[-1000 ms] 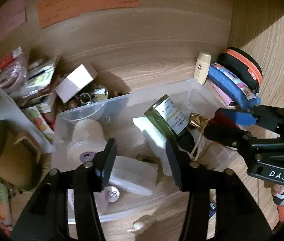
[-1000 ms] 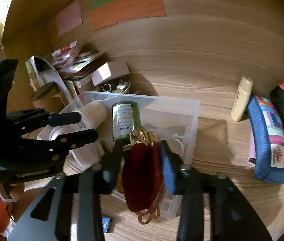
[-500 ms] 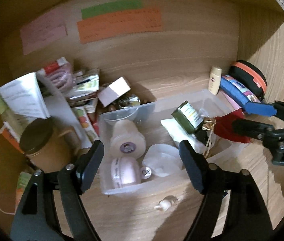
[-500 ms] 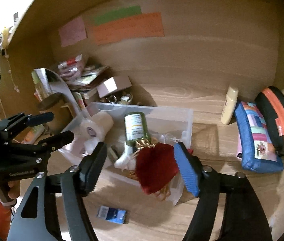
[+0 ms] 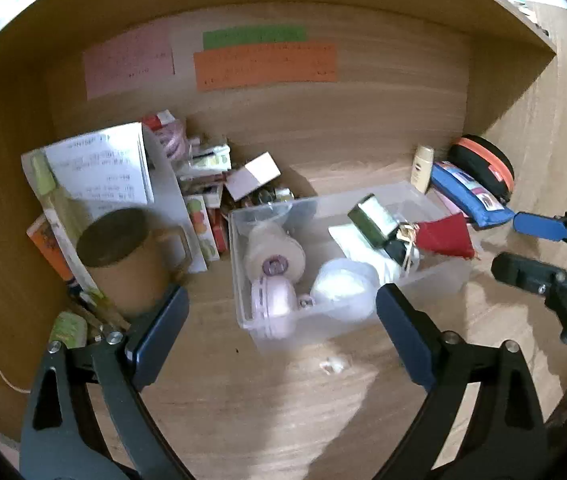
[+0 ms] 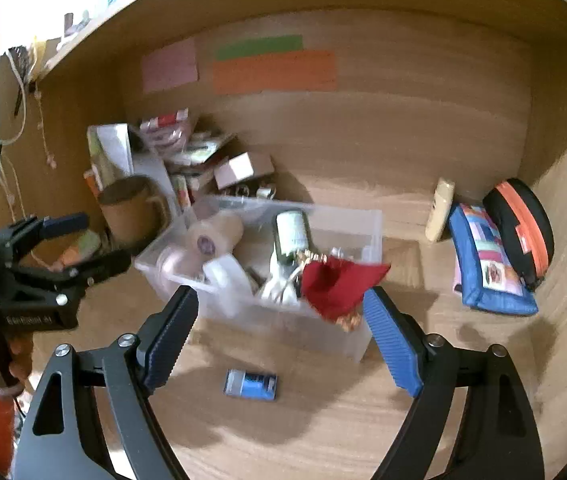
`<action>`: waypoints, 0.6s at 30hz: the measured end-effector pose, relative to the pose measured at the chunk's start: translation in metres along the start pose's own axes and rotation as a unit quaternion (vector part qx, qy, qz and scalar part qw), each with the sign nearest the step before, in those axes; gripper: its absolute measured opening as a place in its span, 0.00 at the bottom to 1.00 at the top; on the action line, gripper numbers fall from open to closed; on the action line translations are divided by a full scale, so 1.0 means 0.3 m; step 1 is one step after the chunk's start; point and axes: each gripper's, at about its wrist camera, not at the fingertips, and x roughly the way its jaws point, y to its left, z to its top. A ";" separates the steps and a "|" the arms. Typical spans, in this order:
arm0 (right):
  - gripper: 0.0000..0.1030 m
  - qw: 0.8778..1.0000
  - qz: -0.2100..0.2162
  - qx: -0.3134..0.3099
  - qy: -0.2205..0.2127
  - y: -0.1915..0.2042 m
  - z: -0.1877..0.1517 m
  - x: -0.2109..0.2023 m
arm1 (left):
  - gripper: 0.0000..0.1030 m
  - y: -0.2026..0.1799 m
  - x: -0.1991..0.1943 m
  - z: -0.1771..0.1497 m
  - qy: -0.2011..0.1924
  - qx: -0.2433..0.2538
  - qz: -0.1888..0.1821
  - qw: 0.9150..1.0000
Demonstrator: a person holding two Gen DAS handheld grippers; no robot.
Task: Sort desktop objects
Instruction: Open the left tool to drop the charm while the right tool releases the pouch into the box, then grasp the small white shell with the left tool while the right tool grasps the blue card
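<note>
Both grippers, left (image 5: 279, 322) and right (image 6: 279, 326), have just been opening and now stand wide apart with nothing between the jaws, near the clear plastic bin (image 6: 375, 220). Draped over the bin's near right rim, the red pouch (image 6: 339, 284) could slide out onto the desk, pulled by its gold cord. Its green bottle (image 6: 291, 232) leans among tape rolls (image 5: 273, 252); a blue card (image 6: 250, 384) lies outside, unsorted.

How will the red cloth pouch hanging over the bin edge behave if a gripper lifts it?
The red pouch drapes over the clear bin's rim, so it is probably floppy and light. Its gold trim dangles outside the wall and may snag.
</note>
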 end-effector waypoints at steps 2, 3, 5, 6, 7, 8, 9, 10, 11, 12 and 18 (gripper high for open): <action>0.81 1.000 -0.009 -0.011 0.010 0.022 -0.029 0.004 | 0.93 0.000 0.003 -0.019 0.006 -0.001 -0.003 1.000; 0.81 1.000 -0.014 -0.015 0.013 0.030 -0.040 0.006 | 0.93 0.000 0.008 -0.029 0.010 -0.002 -0.005 1.000; 0.81 0.999 -0.019 -0.023 0.024 0.049 -0.071 0.016 | 0.93 -0.001 0.021 -0.050 0.021 -0.004 -0.011 1.000; 0.81 0.999 -0.021 -0.026 0.030 0.059 -0.087 0.025 | 0.93 -0.002 0.029 -0.059 0.027 -0.004 -0.014 1.000; 0.81 0.999 -0.023 -0.028 0.035 0.063 -0.103 0.032 | 0.93 -0.004 0.039 -0.068 0.033 -0.005 -0.018 0.999; 0.81 0.999 -0.023 -0.029 0.040 0.067 -0.116 0.041 | 0.93 -0.007 0.051 -0.080 0.039 -0.005 -0.020 0.999; 0.81 0.998 -0.021 -0.029 0.045 0.070 -0.130 0.051 | 0.93 -0.009 0.058 -0.091 0.044 -0.007 -0.020 0.999; 0.81 0.998 -0.018 -0.028 0.055 0.074 -0.152 0.067 | 0.93 -0.010 0.067 -0.101 0.049 -0.009 -0.023 0.998; 0.81 0.998 -0.016 -0.028 0.061 0.077 -0.166 0.079 | 0.93 -0.010 0.078 -0.113 0.055 -0.011 -0.026 0.998; 0.81 0.997 -0.016 -0.028 0.066 0.080 -0.180 0.091 | 0.93 -0.010 0.086 -0.123 0.059 -0.013 -0.027 0.998; 0.81 0.994 -0.002 -0.022 0.105 0.087 -0.240 0.189 | 0.93 -0.017 0.150 -0.188 0.092 -0.008 -0.026 0.995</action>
